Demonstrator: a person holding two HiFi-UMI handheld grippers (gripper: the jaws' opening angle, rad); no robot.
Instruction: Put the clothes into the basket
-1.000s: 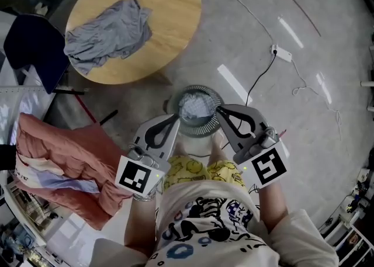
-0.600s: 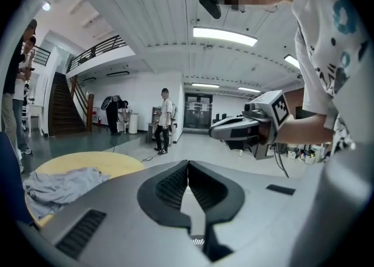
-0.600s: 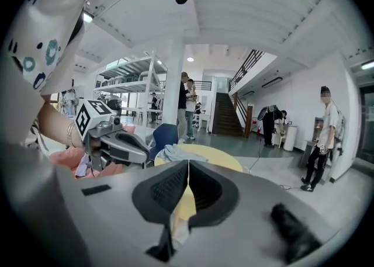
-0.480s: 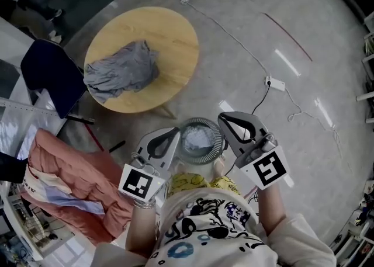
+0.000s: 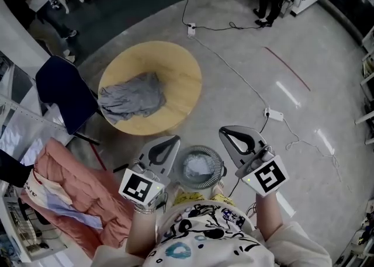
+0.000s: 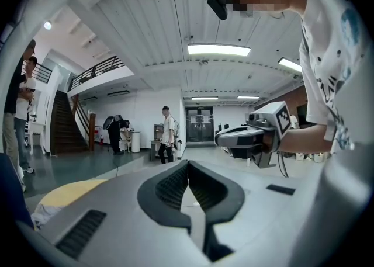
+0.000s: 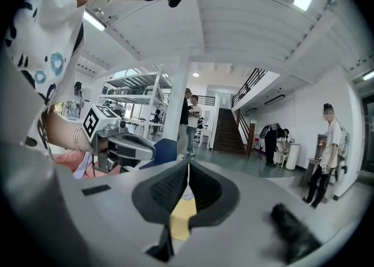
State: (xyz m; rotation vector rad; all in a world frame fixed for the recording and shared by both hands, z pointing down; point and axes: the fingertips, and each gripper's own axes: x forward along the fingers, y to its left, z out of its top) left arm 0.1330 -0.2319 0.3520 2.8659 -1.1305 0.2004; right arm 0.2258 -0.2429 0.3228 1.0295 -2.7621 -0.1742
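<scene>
A grey garment (image 5: 133, 95) lies crumpled on the round wooden table (image 5: 182, 76) beyond me. A round mesh basket (image 5: 217, 166) stands on the floor at my feet with a white cloth (image 5: 197, 167) inside. My left gripper (image 5: 170, 142) is held up on the basket's left side, my right gripper (image 5: 228, 132) on its right, both above it and pointing roughly level. In the left gripper view the gripper (image 6: 188, 164) has its pads together with nothing between them. The right gripper (image 7: 188, 167) is likewise shut and empty.
A dark blue chair (image 5: 63, 92) stands left of the table. A heap of pink cloth (image 5: 79, 193) lies at the lower left. A power strip (image 5: 273, 114) with a cable trails over the grey floor on the right. People stand far off in the room.
Both grippers have risen together, still shut and empty. The view has tipped upward, so the table and the basket sit lower in the picture.
</scene>
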